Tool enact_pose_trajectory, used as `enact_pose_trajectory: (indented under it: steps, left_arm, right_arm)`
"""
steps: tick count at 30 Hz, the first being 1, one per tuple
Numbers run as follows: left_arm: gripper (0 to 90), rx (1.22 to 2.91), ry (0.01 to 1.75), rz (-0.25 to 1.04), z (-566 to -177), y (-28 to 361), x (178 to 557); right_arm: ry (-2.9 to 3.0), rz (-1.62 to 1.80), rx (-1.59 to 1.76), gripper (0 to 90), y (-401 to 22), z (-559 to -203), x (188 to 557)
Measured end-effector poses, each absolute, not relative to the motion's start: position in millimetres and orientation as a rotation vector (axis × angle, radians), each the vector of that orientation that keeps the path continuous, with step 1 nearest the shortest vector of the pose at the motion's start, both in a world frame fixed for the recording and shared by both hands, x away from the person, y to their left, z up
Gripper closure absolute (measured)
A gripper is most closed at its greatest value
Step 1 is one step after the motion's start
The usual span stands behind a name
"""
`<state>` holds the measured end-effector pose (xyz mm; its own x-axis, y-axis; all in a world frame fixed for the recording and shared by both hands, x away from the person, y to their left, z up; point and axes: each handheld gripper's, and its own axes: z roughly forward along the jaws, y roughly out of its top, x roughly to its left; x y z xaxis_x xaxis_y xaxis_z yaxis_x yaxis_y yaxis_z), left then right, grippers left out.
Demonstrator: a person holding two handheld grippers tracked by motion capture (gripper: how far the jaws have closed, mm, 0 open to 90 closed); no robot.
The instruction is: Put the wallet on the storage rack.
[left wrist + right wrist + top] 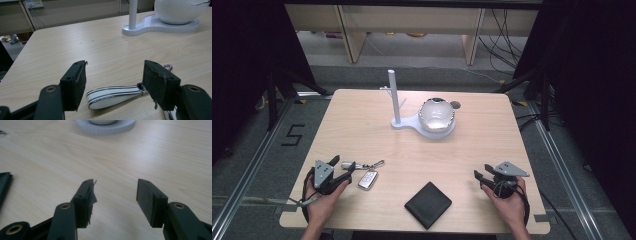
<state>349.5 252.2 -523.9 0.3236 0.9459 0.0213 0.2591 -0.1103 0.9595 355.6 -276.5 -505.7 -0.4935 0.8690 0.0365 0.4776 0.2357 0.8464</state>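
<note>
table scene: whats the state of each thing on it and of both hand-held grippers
left hand-held gripper: open, jaws either side of the strap
white leather key strap: lying flat
silver car key fob: lying flat
black leather wallet: closed, flat
right hand-held gripper: open, empty
white round lamp: upright on its white base

On the table (362,125), the stand (404,124) sits toward 12 o'clock, its post (392,95) at the left end and the round shell (437,115) on its right end. The wallet (428,204) lies at 6 o'clock. The key fob (368,179) and its strap (113,96) lie at 8 o'clock, left of the wallet.
</note>
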Motion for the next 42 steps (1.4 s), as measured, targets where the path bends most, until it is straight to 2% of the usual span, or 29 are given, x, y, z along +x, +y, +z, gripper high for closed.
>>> enact_pose_trajectory:
  steps: [6,15,24,28,42]
  left_arm:
    - [35.1,1.595,1.115,0.862,-524,252,350]
    - [35.1,1.602,1.115,0.860,-524,252,350]
    - [35.2,1.603,1.112,0.862,-524,252,350]
    - [35.1,1.602,1.113,0.862,-524,252,350]
    - [35.2,1.608,1.112,0.864,-524,252,350]
  right_arm:
    - [2.229,1.156,1.161,56.5,-252,-491,345]
    - [2.549,1.062,0.988,59.6,-195,-464,331]
    - [2.803,0.871,0.876,56.9,-138,-459,317]
    - [2.887,0.804,0.772,52.3,-105,-460,304]
    - [2.934,0.669,0.742,46.6,-78,-469,303]
